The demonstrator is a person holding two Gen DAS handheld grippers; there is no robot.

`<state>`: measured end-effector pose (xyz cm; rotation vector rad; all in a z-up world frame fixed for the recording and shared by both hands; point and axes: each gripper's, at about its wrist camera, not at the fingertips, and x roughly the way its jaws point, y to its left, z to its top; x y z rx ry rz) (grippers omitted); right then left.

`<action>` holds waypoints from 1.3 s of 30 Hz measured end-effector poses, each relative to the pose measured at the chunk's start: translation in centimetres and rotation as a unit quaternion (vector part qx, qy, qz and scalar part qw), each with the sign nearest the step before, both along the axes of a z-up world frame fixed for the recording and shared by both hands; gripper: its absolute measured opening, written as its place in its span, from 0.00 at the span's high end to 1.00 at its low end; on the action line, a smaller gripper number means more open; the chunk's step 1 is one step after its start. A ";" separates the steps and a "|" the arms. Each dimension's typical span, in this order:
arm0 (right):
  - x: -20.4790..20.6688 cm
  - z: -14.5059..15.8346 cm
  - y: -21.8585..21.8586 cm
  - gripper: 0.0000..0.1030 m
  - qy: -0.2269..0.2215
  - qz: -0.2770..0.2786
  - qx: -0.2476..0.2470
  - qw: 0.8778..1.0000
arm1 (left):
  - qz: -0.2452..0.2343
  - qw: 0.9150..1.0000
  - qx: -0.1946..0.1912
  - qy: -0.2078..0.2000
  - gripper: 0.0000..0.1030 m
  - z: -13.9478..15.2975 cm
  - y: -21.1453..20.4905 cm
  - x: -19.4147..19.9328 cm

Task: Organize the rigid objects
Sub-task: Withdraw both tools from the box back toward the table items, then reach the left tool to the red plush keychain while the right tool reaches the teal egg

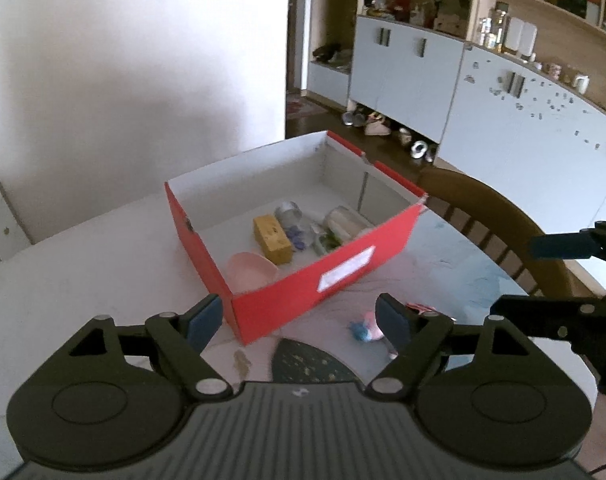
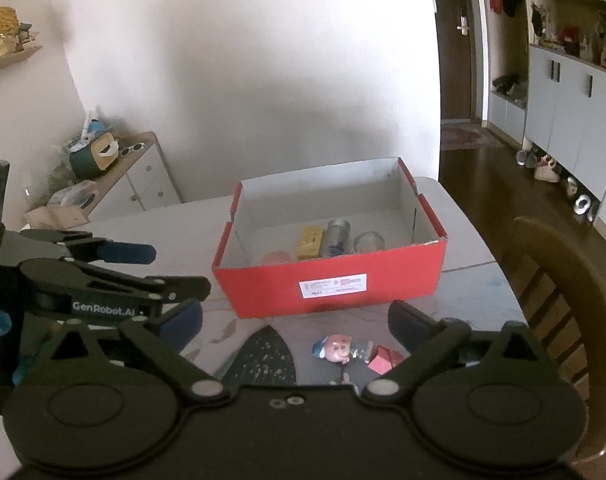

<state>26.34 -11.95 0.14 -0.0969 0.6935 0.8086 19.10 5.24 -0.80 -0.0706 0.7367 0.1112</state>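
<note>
Both my grippers gape wide, empty — left gripper [image 1: 299, 320], right gripper [image 2: 295, 322]. Small pink-faced plastic figurine [image 2: 337, 351] lies on the table just before the red cardboard box [image 2: 331, 280]. Risk: a finger nudges it away — light toy.

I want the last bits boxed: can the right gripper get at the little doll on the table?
Probably yes: the right gripper is open and empty, the doll lies just ahead, nothing between.
</note>
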 end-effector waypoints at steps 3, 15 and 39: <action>-0.9 -0.1 -0.9 0.00 -0.007 -0.002 0.002 1.000 | -0.012 1.000 -0.015 -0.002 0.11 -0.2 -0.6 -1.1; -2.2 -3.2 -4.6 0.00 0.008 -0.043 -0.013 0.999 | -0.033 0.997 -0.067 -0.008 0.01 -3.9 -2.4 -4.0; 0.9 -11.0 -9.0 0.10 0.072 -0.100 -0.064 0.990 | -0.004 0.996 -0.065 0.068 0.00 -15.0 -5.0 -3.2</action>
